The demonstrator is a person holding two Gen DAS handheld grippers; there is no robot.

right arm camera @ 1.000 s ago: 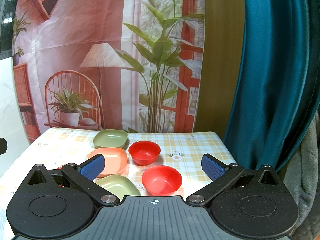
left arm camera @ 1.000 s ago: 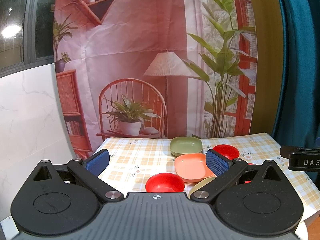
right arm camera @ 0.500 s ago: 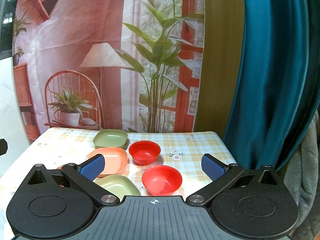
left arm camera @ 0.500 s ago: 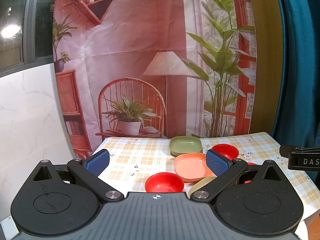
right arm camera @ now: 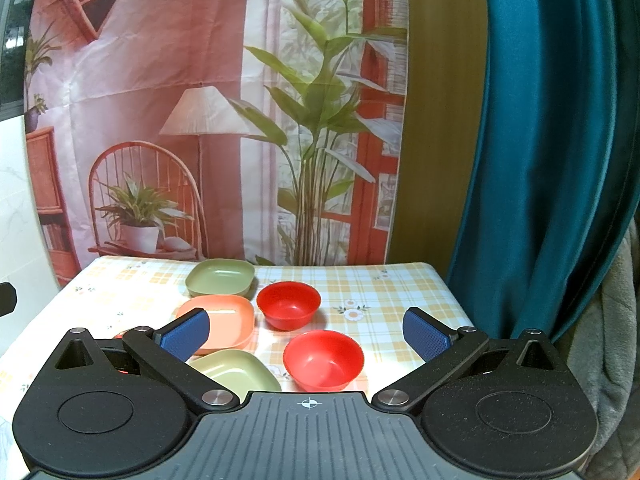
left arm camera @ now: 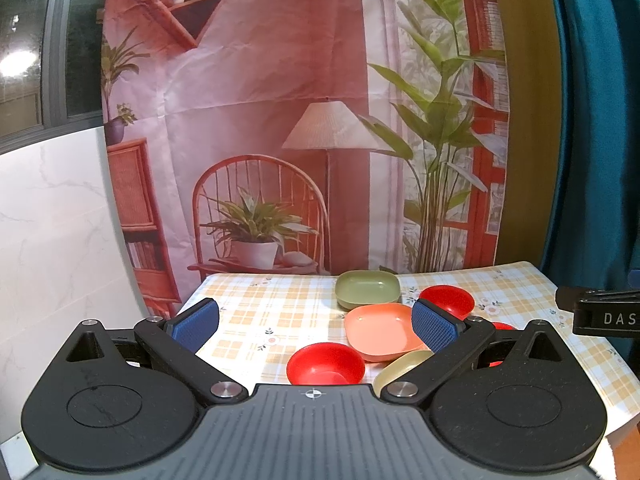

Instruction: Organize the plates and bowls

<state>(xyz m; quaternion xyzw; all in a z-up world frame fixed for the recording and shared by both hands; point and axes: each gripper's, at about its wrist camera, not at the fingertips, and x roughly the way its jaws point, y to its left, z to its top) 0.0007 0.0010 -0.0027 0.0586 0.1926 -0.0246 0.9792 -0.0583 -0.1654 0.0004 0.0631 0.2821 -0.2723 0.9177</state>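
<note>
On the checked tablecloth (right arm camera: pixel 384 292) lie a far green plate (right arm camera: pixel 220 277), an orange plate (right arm camera: pixel 224 318), a near green plate (right arm camera: pixel 236 372) and red bowls: a far one (right arm camera: pixel 289 309) and a near one (right arm camera: pixel 323 358). In the left wrist view I see the far green plate (left arm camera: pixel 368 289), the orange plate (left arm camera: pixel 380 330), a near red bowl (left arm camera: pixel 326 364), the near green plate's rim (left arm camera: pixel 400 366) and the far red bowl (left arm camera: pixel 450 300). My left gripper (left arm camera: pixel 314 322) and right gripper (right arm camera: pixel 306 334) are open and empty, held above the table's near edge.
A printed backdrop (right arm camera: pixel 200 120) hangs behind the table. A teal curtain (right arm camera: pixel 540 140) hangs at the right. A white marble wall (left arm camera: pixel 52 220) is at the left. The right gripper's body (left arm camera: pixel 600 314) shows at the right of the left wrist view.
</note>
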